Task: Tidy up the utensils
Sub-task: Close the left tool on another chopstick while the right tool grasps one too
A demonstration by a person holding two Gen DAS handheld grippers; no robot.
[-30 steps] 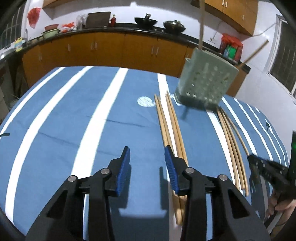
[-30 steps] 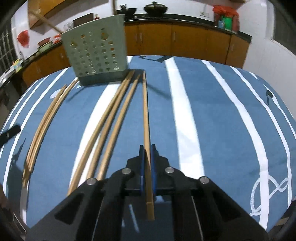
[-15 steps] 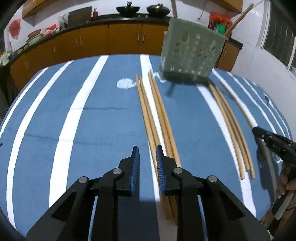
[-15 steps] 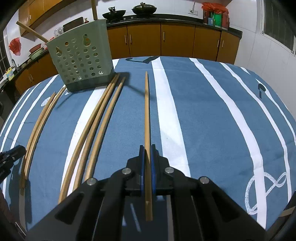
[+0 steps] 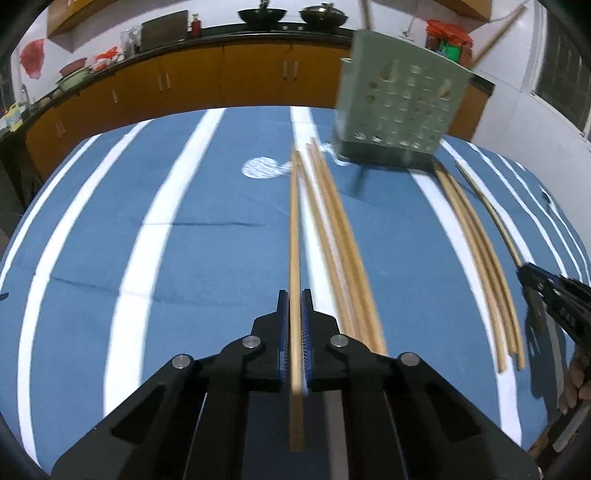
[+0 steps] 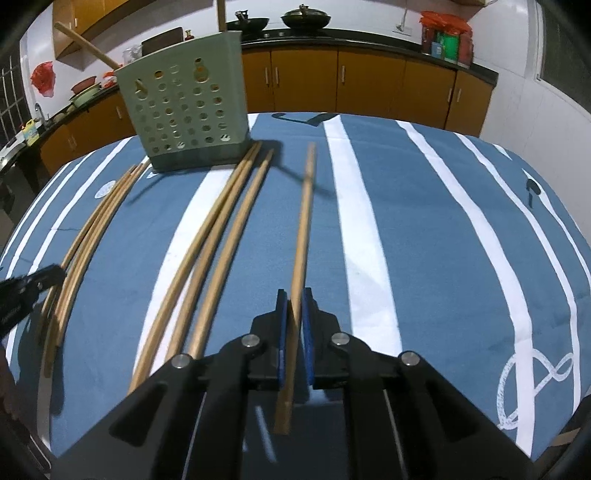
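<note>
Left-view sticks: motion-blurred, the held chopstick [image 5: 295,236] and the bundle [image 5: 341,243] at its 3 o'clock smeared; count in the bundle not readable
Holder [image 5: 400,107]: blurred in the left view, holes smeared; contents behind the wall hidden
Stick tops: in the right view, upright stick [image 6: 221,14] cut by the frame's 12 o'clock edge
Right gripper [image 5: 526,271]: in the left view only a dark tip at 3 o'clock, jaws unreadable, body cut off
Left gripper [image 6: 55,272]: in the right view a dark tip at 9 o'clock, rest cut by the edge
Counter clutter [image 6: 85,88]: too small to name
</note>
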